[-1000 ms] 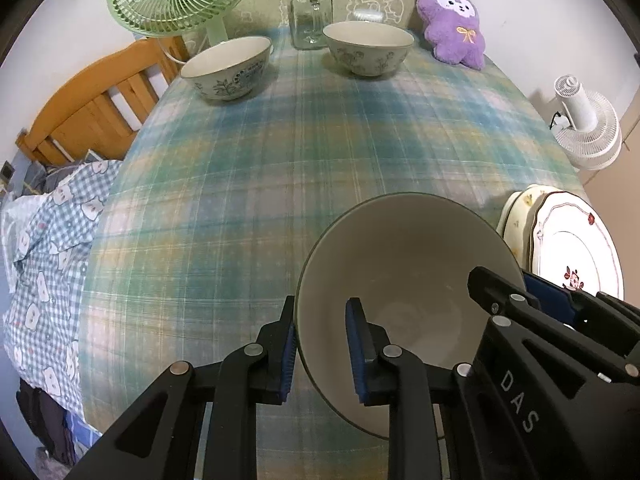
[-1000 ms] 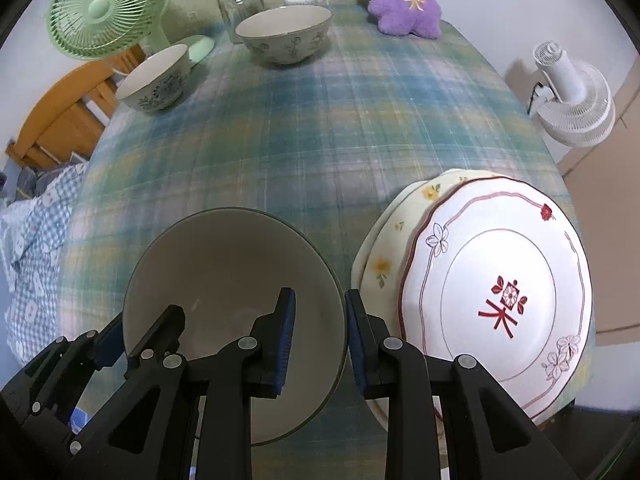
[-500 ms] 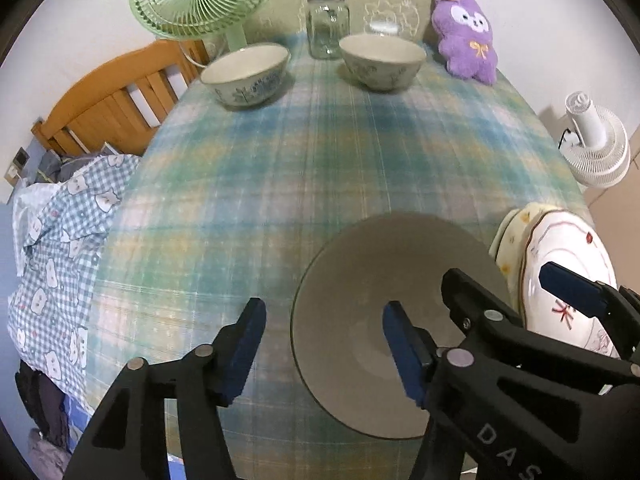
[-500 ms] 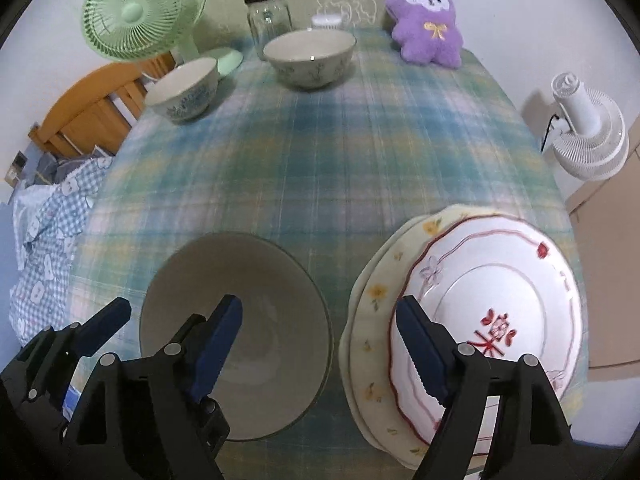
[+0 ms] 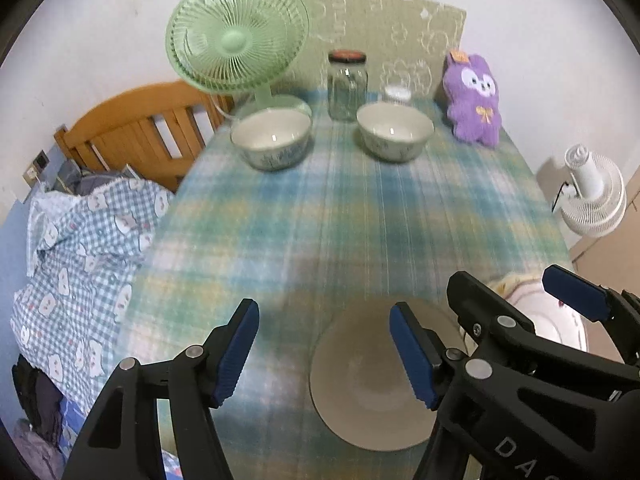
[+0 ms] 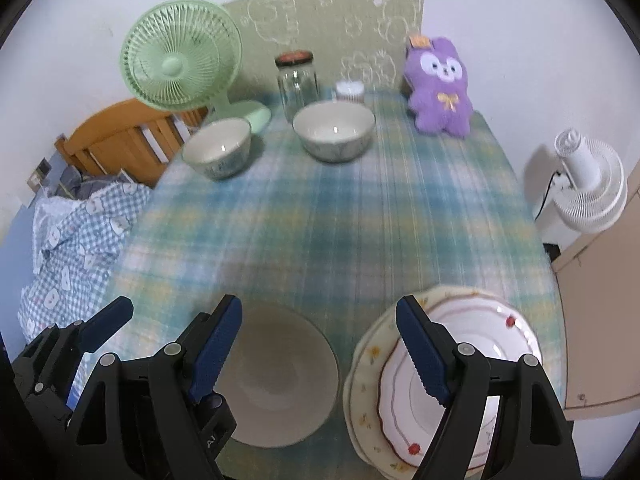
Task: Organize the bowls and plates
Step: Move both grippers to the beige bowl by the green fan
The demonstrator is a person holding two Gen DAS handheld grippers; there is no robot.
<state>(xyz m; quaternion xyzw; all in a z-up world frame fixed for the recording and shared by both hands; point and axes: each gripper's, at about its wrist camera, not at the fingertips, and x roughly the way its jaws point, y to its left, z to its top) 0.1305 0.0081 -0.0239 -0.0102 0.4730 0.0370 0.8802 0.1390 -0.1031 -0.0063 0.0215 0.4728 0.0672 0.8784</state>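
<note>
A table covered with a blue, green and yellow plaid cloth (image 5: pixel 360 216) fills both wrist views, seen from above and slightly blurred.

At the near edge sits a plain, wide, grey-beige ceramic bowl (image 5: pixel 372 384), upright on the cloth with nothing inside it. Just to its right lies a short stack of plates: a white plate with a red scalloped line and small red flowers (image 6: pixel 460 364) resting on a cream plate with tiny yellow flowers (image 6: pixel 366 376). The bowl and the stack sit close together, without clearly touching.

The left gripper (image 5: pixel 324 354), black with blue ribbed pads, hangs above the bowl's left side. Its jaws are opening and hold nothing; the right pad is over the bowl's interior, the left pad over bare cloth. The right gripper (image 6: pixel 320 352) is also spread wide and empty. Its left pad is above the bowl's left part and its right pad above the plates, so the gap between bowl and stack shows between its fingers. Neither tool appears to touch the dishes.

At the far end stand two white bowls with blue-grey floral patterns, one on the left (image 5: pixel 272 140) and one on the right (image 5: pixel 394 131), well apart from the near dishes. Behind them are a pale green desk fan (image 5: pixel 238 38), a clear glass jar with a dark lid (image 5: pixel 347 86) and a purple plush animal (image 5: pixel 476 100).
</note>
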